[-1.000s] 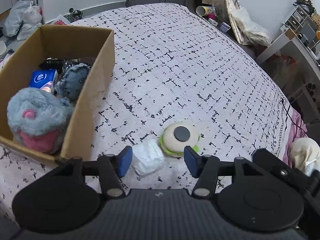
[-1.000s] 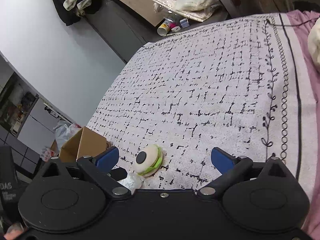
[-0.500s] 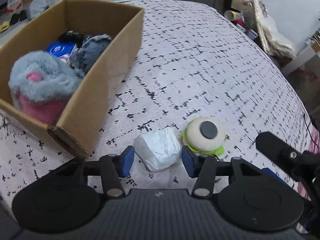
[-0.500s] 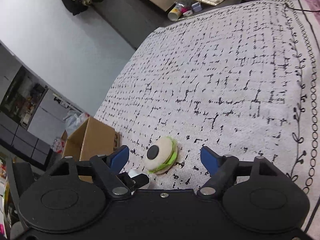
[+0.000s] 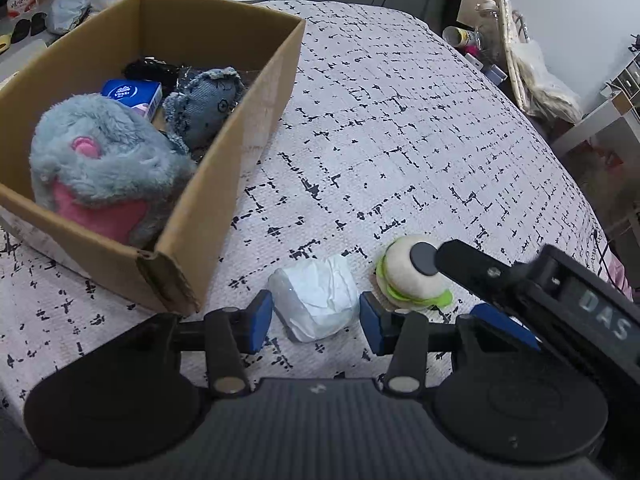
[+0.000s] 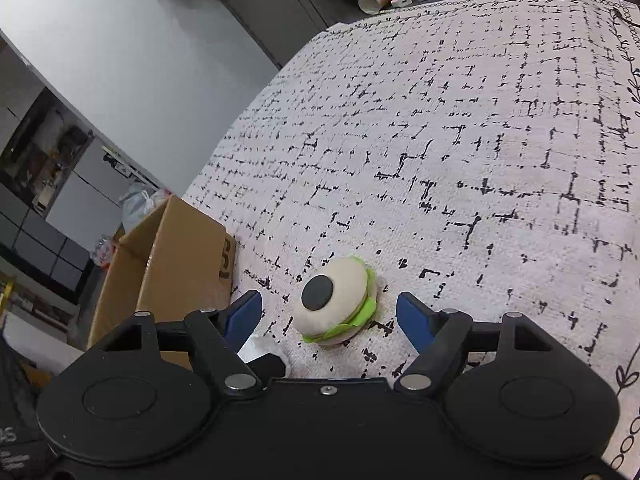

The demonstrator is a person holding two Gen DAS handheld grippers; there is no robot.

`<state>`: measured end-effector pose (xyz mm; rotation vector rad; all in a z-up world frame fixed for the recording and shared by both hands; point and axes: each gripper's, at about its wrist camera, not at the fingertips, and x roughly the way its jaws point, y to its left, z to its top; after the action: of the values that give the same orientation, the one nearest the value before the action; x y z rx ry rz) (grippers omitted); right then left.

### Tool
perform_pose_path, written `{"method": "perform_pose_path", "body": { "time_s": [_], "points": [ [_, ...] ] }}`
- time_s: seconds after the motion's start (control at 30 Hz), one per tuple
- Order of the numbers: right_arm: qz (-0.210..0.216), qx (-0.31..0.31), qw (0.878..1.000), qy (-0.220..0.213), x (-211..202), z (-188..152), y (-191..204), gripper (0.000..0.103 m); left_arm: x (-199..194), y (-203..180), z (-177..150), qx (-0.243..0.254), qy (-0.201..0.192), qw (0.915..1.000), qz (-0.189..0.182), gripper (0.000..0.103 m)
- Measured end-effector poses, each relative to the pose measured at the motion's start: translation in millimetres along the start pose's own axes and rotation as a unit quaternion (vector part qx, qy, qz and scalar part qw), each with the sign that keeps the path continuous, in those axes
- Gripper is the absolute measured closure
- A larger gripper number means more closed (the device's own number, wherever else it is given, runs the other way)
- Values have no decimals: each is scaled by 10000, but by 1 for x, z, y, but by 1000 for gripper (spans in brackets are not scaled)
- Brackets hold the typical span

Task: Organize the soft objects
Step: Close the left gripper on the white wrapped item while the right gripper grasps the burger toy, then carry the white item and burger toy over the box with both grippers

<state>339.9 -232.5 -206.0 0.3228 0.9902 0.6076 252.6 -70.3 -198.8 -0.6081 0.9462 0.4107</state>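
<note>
From the left wrist view, the left tongs (image 5: 316, 318) pointed steeply down at the bed (image 5: 400, 140), their blue pads on either side of a white tissue packet (image 5: 316, 302) that lay near the bed's near edge. The jaws were closing, narrow gaps remaining between pads and packet, so nothing was yet gripped. Just right of the packet sat a small burger plush (image 5: 412, 276), beige with a black disc and green fringe. The right tongs' black body reached in from the right edge, one finger beside that plush. A cardboard box (image 5: 240, 120) stood at the bed's left side, holding a fluffy blue-and-pink plush (image 5: 100, 176), a denim plush (image 5: 208, 104) and a blue tissue pack (image 5: 132, 94).

From the right wrist view, the right tongs (image 6: 330, 314) slanted down at the bed (image 6: 480, 140), straddling the burger plush (image 6: 336, 300). Their jaws were closing too, with clear gaps either side of the toy, which rested free on the cover. The cardboard box (image 6: 172, 264) stood to the left, and a sliver of the white packet (image 6: 256, 348) showed behind the left pad.
</note>
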Motion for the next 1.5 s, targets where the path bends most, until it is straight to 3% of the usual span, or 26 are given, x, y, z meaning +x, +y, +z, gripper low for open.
{"method": "perform_pose_path", "body": {
  "time_s": [0.13, 0.2, 0.43, 0.5, 0.6, 0.87, 1.5],
  "points": [
    [-130, -193, 9997, 79, 10, 0, 6, 33, -1, 2, -1, 54, 72, 9999, -68, 57],
    [-234, -296, 9992, 98, 14, 0, 10, 41, -2, 5, -1, 58, 94, 9999, -80, 57],
    [-346, -647, 9971, 200, 27, -2, 16, 46, -5, 13, -3, 160, 171, 9996, -186, 57],
    [-426, -664, 9967, 208, 27, -1, 15, 61, -6, 15, -5, 226, 147, 9993, -241, 57],
    [-466, -567, 9971, 214, 23, 1, 9, 64, -8, 18, -9, 259, 145, 9991, -317, 57],
    [-688, -547, 9961, -10, -3, 4, 6, 65, -17, 18, -18, 479, 82, 9972, -560, 57],
    [-443, -498, 9959, -619, -69, 0, 14, 65, -70, -1, -12, 810, -357, 9937, -691, 57]
  ]
}}
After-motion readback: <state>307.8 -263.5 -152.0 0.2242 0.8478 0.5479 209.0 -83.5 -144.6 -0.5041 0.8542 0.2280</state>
